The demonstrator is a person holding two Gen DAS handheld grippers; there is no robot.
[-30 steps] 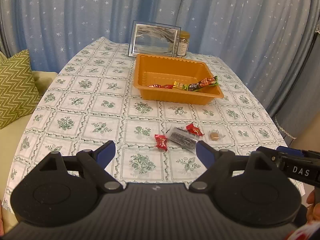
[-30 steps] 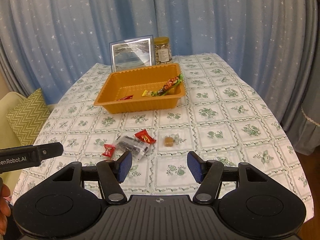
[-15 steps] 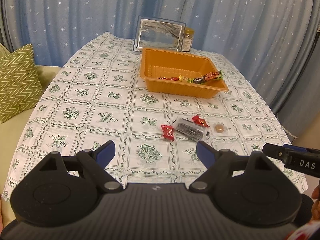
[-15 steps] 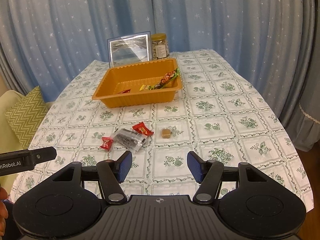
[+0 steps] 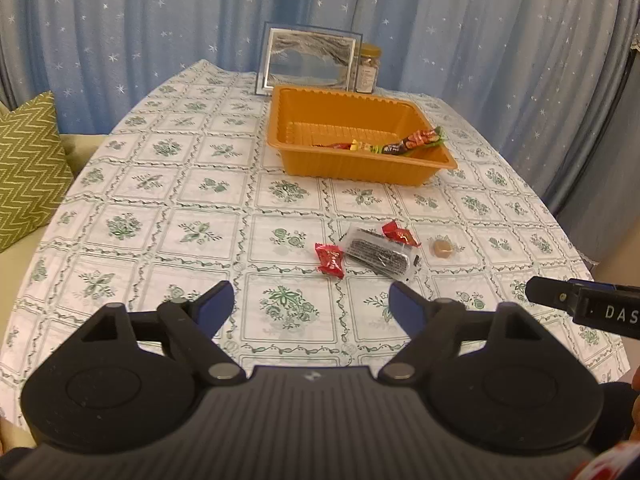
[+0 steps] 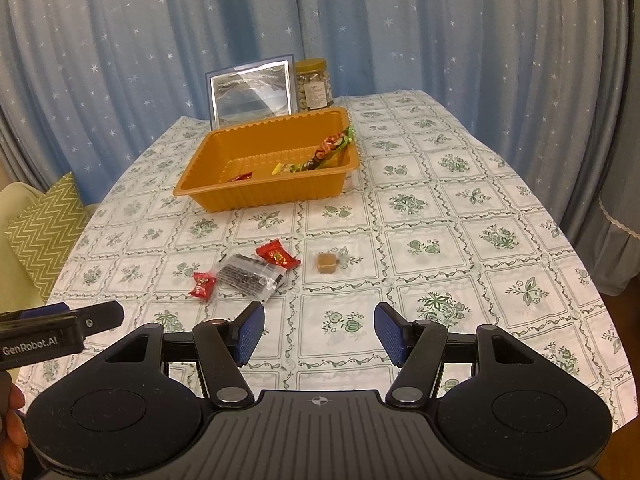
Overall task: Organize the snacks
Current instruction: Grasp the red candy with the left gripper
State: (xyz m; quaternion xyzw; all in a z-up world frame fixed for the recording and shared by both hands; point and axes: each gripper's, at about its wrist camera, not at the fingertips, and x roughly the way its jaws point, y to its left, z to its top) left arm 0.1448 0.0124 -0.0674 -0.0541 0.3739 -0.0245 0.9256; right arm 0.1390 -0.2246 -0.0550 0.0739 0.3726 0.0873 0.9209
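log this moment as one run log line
left gripper: open, empty | right gripper: open, empty | orange tray: some snacks inside | tablecloth: four loose snacks

"DAS" right gripper; "GenRobot.AI" left gripper.

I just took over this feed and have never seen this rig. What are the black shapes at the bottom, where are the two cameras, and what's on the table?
A person holds two handheld claws; no robot arm. Each camera sits on one claw and looks forward along its fingers. The left claw and right claw are both open and hold nothing. On the floral tablecloth stands an orange tray with a few wrapped snacks inside. Nearer lie two red candies, a clear packet of dark snack and a small brown candy. Behind are a picture frame and a nut jar.
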